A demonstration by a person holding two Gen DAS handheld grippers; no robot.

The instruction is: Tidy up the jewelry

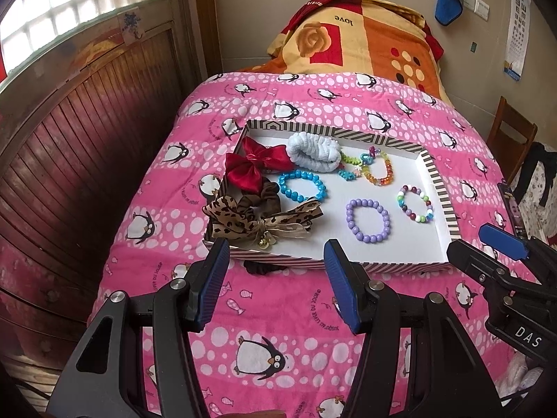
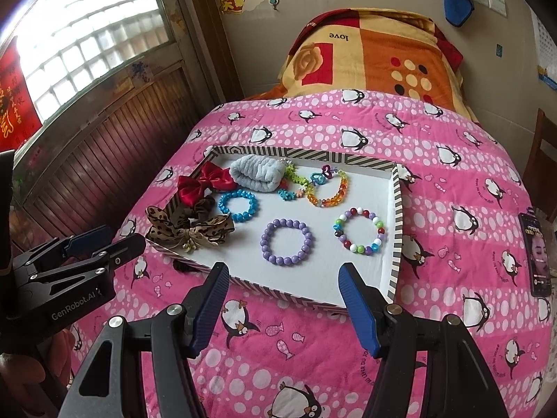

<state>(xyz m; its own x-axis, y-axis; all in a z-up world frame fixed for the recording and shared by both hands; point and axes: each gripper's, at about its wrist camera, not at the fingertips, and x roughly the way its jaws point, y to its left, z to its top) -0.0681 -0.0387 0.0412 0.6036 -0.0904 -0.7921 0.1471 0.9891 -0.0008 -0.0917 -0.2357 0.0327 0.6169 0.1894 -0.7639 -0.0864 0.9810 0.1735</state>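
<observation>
Pink penguin bedding [image 1: 278, 299] covers a bed beside a wood-panelled wall, with a striped tray [image 1: 444, 195] lying on it. Inside the tray, a red bow [image 1: 250, 163], a leopard bow [image 1: 257, 221] and a brown scrunchie [image 1: 256, 200] crowd its left end; a white scrunchie [image 1: 315, 151] lies at the back. Blue [image 1: 302, 185], purple [image 1: 368, 220], mixed-bead [image 1: 416, 203] and orange [image 1: 377, 172] bracelets lie apart on the white floor. Left gripper [image 1: 275, 268] and right gripper [image 2: 283, 287] hover just before the near rim, jaws parted wide, holding nothing.
</observation>
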